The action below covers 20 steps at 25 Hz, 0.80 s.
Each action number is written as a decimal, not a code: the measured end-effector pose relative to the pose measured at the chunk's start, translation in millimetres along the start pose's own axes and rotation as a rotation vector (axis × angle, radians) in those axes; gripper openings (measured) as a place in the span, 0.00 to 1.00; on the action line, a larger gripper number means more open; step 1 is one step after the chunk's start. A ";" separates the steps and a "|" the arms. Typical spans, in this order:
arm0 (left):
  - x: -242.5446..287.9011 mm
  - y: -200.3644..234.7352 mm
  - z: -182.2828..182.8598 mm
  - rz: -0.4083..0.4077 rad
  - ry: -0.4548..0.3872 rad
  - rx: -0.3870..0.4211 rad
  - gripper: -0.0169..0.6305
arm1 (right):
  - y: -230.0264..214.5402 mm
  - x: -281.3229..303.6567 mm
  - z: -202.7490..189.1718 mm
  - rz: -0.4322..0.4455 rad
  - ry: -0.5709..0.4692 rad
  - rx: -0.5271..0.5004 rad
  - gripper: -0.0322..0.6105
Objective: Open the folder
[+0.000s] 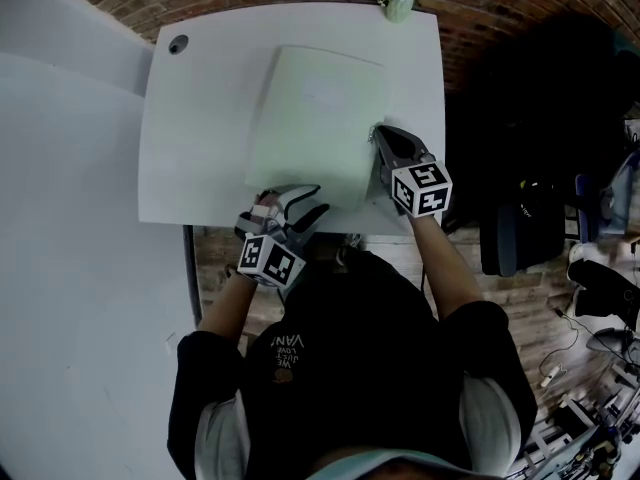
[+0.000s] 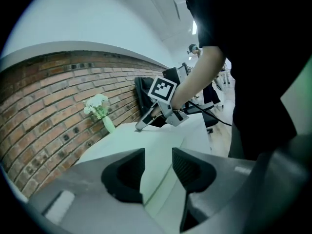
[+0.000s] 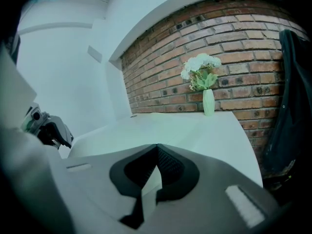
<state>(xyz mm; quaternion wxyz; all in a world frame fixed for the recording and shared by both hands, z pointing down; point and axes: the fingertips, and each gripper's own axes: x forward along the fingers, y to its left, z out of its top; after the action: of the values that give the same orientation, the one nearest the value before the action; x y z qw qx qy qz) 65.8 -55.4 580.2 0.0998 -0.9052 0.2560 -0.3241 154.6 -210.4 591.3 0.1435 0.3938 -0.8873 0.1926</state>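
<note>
Black-clad torso (image 1: 350, 348) nearest. Right hand-held gripper (image 1: 378, 133) pinches edge of pale green flat folder (image 1: 315, 118) on white desk (image 1: 190, 148), likely steadying it; left hand-held gripper (image 1: 312, 200) spread at near corner.

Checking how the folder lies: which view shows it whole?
The head view: the folder lies flat on the table, seen nearly whole from above. The left gripper view catches only part of it beyond the open left tool; the right gripper view only an edge pinched in the right tool.
</note>
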 end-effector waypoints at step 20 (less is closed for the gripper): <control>23.3 -8.9 6.2 -0.133 0.103 0.391 0.43 | 1.1 -0.4 -0.3 0.007 0.011 -0.027 0.05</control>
<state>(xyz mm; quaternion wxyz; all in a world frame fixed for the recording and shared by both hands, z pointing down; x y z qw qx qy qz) 88.7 -60.0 591.0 0.2387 -0.8658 0.1328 -0.4192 154.0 -209.3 591.1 0.1530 0.3874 -0.8905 0.1832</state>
